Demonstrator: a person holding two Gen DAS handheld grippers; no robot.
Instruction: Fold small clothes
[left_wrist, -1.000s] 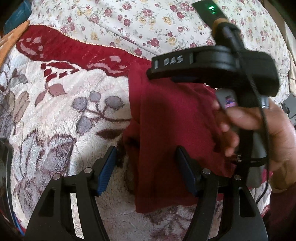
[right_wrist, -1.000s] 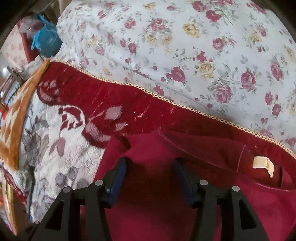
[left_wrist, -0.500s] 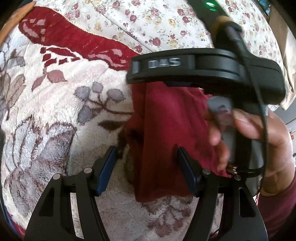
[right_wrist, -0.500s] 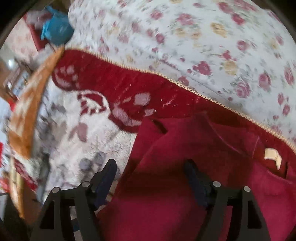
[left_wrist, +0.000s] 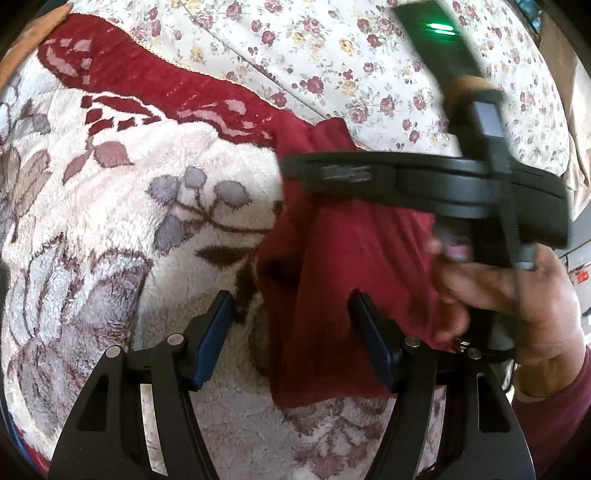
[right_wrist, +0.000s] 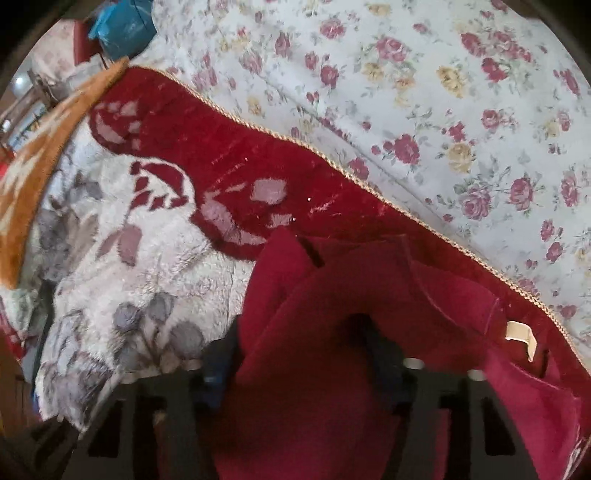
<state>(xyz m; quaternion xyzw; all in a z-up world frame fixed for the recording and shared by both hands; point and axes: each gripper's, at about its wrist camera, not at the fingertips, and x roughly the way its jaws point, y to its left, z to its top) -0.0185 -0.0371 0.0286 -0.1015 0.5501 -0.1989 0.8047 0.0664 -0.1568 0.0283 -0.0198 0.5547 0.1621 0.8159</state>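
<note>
My right gripper (right_wrist: 299, 362) has just been closing, and the dark red garment (right_wrist: 332, 332) sits between its jaws. A raised fold of cloth drapes over and hides the fingertips in the right wrist view, so I can't tell if the pads actually press yet; likely a pinch on the fold's edge. Half a second ago those jaws stood much wider, straddling the left edge of the garment with one finger out over the blanket; now they've drawn in around bunched fabric.

My left gripper (left_wrist: 291, 332) is spread wide and holds nothing. Its right finger sits over the garment, its left finger over the fluffy cream blanket (left_wrist: 129, 221), with the garment's left edge between them. No change in its spread from the earlier frames.

The garment lies on the blanket near the blanket's far red border (right_wrist: 229, 162), partly folded into a narrow strip, its neck label (right_wrist: 519, 334) toward the far right. Beyond the border is the flowered bedsheet (right_wrist: 443, 92).

Also different: in the left wrist view my right hand (left_wrist: 517, 295) and its tool have shifted further right and tilted, and the top of the garment now pokes up behind the tool's crossbar.

My read: the right is regrabbing for the next fold while the left is positioned to catch the lower edge. Fold not finished.
</note>
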